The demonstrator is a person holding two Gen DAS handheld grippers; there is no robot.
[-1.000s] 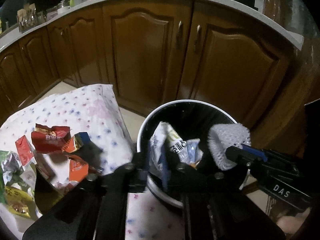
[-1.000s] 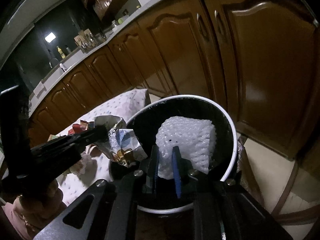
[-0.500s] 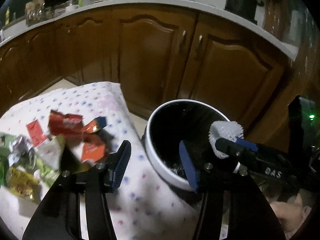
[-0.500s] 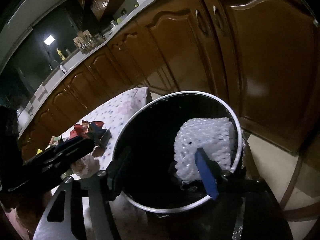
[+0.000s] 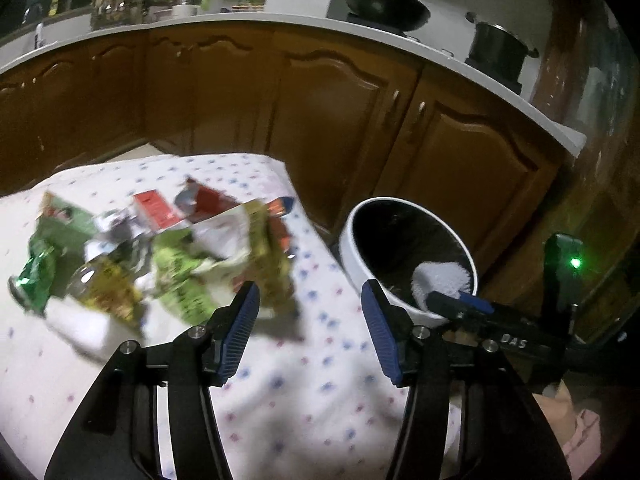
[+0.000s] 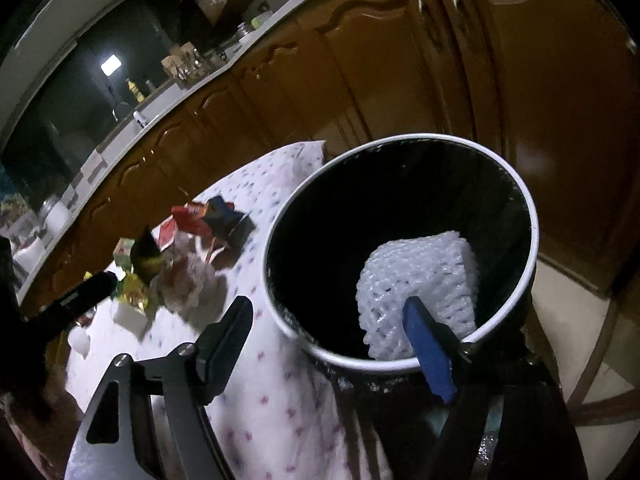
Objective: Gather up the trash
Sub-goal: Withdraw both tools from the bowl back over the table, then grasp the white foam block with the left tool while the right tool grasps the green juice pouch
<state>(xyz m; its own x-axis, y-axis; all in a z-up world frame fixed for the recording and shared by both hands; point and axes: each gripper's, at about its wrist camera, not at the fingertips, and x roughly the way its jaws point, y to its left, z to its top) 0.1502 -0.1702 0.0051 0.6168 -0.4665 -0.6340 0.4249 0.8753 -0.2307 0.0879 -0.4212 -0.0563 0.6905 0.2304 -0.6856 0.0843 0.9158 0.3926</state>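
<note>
On the spotted tablecloth [image 5: 304, 392], wrappers [image 5: 180, 264] lay at 10 o'clock of the spread left gripper [image 5: 310, 330], while the right gripper [image 6: 340, 344], also spread, let foam netting [image 6: 420, 288] rest in the bin [image 6: 532, 236].

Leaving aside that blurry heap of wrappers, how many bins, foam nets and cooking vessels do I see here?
Bin: 1
White foam net: 1, lying inside it
Cooking vessels: 2, a wok and a pot, both on the counter
Total: 4

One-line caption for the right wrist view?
Open right gripper over the bin, foam net at its blue finger; wrappers wait on the table.
</note>
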